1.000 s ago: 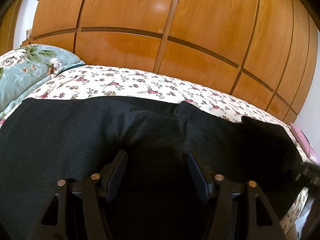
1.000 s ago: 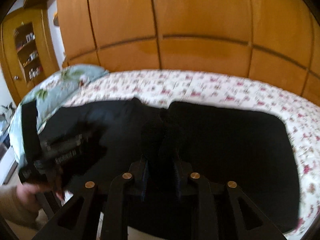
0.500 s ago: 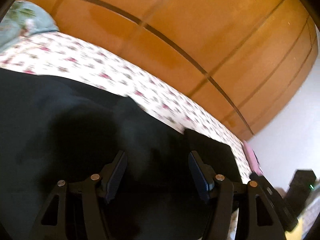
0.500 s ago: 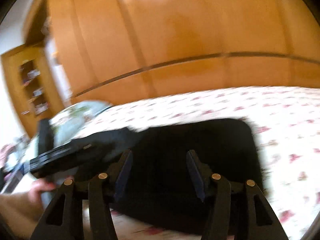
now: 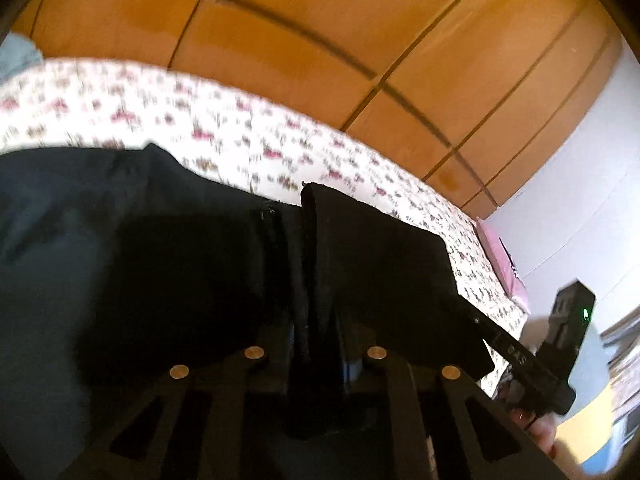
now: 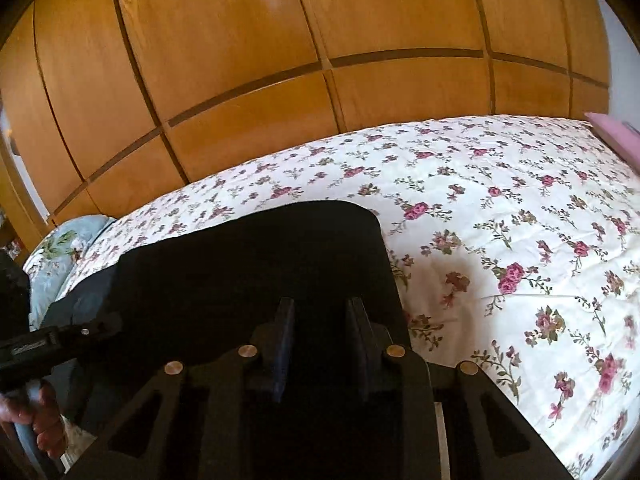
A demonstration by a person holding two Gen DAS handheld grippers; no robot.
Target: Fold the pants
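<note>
— Wood panels (image 6: 256, 52) fill the background ahead of both cameras, with dark grooves between them. Below them, what carries the pants?

— Bed (image 6: 520, 208) with a cream sheet printed in small red flowers. A pale blue floral pillow (image 6: 60, 248) lies far left of the right hand-held gripper (image 6: 320, 320), and something pink (image 6: 616, 132) sits at the bed's far right edge, cut off by the lens rim. A grey wall (image 5: 580, 184) shows to the right of the left hand-held gripper (image 5: 316, 344).

— And the pants (image 6: 256, 264)?

— Black, lying on the bed directly ahead of and under both tools. In the right view one rounded-cornered layer lies flat, reaching from the fingers forward.

— How do the fingers stand?

— On the right tool they are spread apart over the cloth, nothing between them that I can make out. On the left tool they are pressed together on a raised fold of the pants, which stands up in a ridge running forward from the tips.

— Anything unclear?

— The left view is blurred; the cloth is so dark that its seams and layers barely separate. The left finger pads are mostly buried in fabric. Each view catches the other tool at its edge, with part of a hand (image 6: 40, 420) cut off.
</note>
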